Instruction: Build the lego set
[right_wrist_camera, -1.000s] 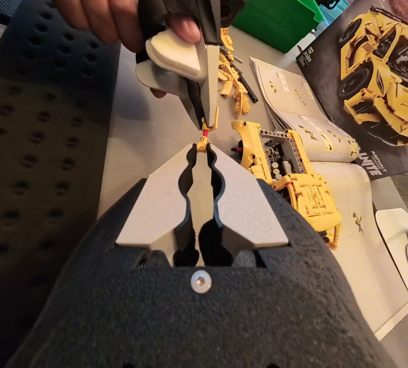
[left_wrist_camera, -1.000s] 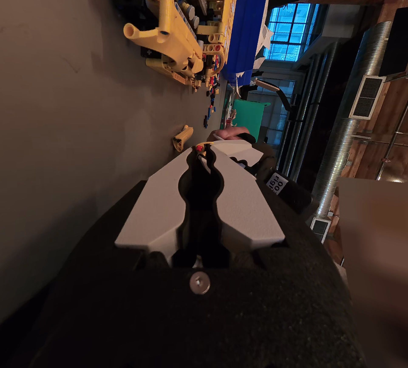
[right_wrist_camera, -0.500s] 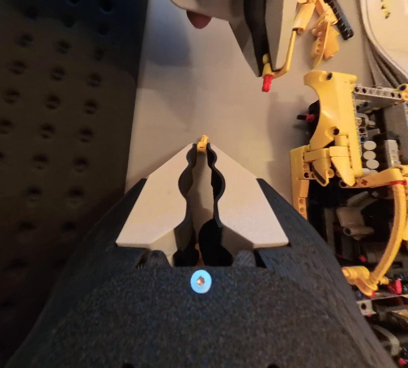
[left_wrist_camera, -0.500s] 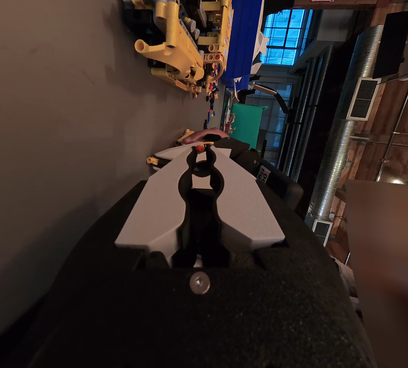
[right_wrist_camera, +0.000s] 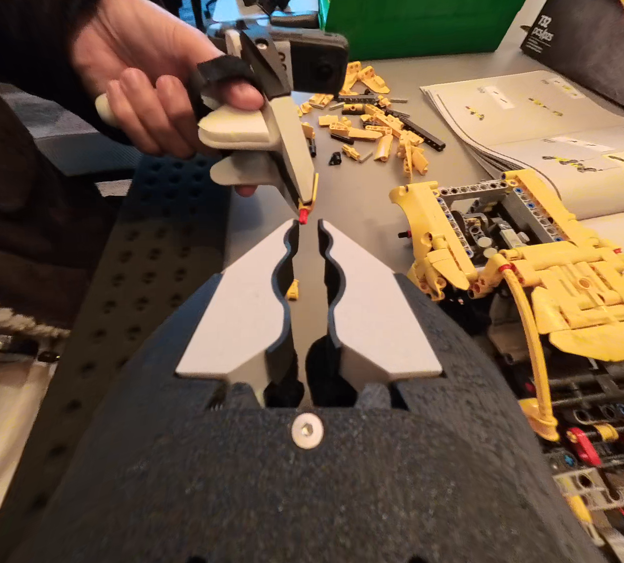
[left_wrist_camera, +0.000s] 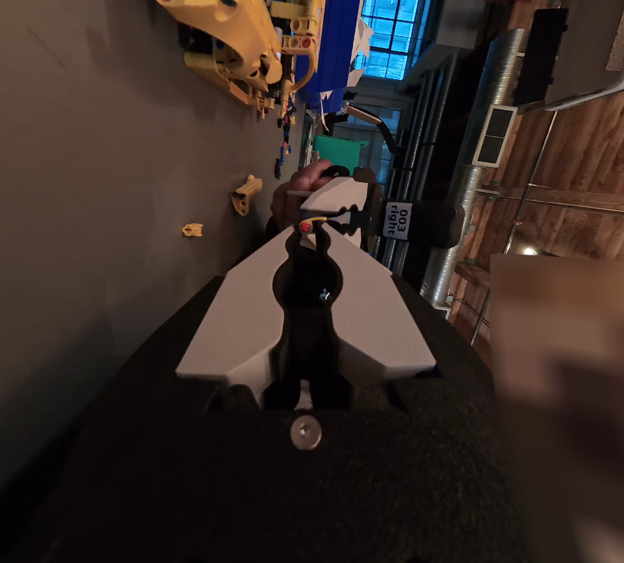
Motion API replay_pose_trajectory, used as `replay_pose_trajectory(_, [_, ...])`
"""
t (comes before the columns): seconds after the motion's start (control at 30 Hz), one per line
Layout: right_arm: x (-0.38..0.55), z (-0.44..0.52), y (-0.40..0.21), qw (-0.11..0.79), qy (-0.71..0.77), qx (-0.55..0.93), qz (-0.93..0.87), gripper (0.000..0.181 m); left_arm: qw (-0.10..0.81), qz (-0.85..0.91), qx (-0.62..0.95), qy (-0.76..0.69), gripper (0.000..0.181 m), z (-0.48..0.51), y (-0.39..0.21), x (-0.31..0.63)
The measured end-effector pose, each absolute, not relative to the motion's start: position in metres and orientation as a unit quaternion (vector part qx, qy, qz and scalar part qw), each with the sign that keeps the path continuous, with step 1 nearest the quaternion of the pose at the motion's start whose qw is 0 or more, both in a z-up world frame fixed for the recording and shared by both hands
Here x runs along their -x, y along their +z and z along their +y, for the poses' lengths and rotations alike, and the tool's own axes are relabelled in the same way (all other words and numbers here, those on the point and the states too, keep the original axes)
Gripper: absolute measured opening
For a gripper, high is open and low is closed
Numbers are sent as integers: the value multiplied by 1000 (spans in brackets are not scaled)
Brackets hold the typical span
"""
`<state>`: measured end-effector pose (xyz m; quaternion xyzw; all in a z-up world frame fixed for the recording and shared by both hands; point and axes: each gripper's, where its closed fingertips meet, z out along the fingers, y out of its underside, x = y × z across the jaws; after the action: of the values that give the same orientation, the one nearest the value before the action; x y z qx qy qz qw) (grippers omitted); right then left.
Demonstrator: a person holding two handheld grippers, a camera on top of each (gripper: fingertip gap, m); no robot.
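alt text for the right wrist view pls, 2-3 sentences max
The right gripper, fingers apart and empty, points at the left gripper, which a hand holds shut on a thin yellow lego rod with a red tip. A small yellow connector piece lies on the grey table between the fingers; a half-built yellow lego car sits right.

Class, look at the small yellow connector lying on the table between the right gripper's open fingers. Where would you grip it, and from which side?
Pinch the small yellow connector across its long flanks, coming down from above: it lies flat and alone on the table, and the right gripper frames it with open fingers. Probably leave its ends free for the red-tipped yellow piece in the left gripper.
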<state>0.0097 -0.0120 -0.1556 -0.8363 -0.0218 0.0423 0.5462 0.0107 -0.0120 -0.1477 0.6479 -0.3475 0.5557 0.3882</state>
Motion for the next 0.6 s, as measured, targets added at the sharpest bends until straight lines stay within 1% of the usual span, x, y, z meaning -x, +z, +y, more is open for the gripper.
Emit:
replay_pose_trajectory(0.07, [-6, -12, -151, 558, 44, 828, -27, 6, 393, -346, -644, 558, 9, -14, -146, -10])
replay_pose_trajectory(0.2, [-6, -12, -151, 557, 44, 829, -29, 4, 397, -344, -639, 562, 9, -16, -145, -10])
replay_pose_trajectory(0.3, [-6, -14, -142, 575, 91, 813, 1, 4, 381, -375, -601, 594, 9, -17, -134, -9])
replay_pose_trajectory(0.33, [-9, -15, -139, 582, 120, 804, 21, 3, 372, -391, -579, 611, 11, -17, -128, -9])
replay_pose_trajectory(0.37, [-12, -17, -136, 587, 150, 794, 43, 3, 354, -415, -557, 626, 22, -15, -125, -9])
replay_pose_trajectory(0.4, [-15, -18, -133, 592, 181, 783, 62, 3, 324, -451, -535, 637, 29, -13, -125, -7])
replay_pose_trajectory(0.43, [-18, -20, -130, 597, 212, 770, 82, 3, 285, -493, -504, 649, 31, -11, -124, -4])
replay_pose_trajectory(0.5, [-20, -23, -124, 599, 288, 738, 118, 3, 187, -596, -419, 659, 38, -10, -126, 4])
replay_pose_trajectory(0.6, [-17, -25, -117, 580, 415, 682, 163, 3, 39, -744, -269, 610, 40, -11, -133, 21])
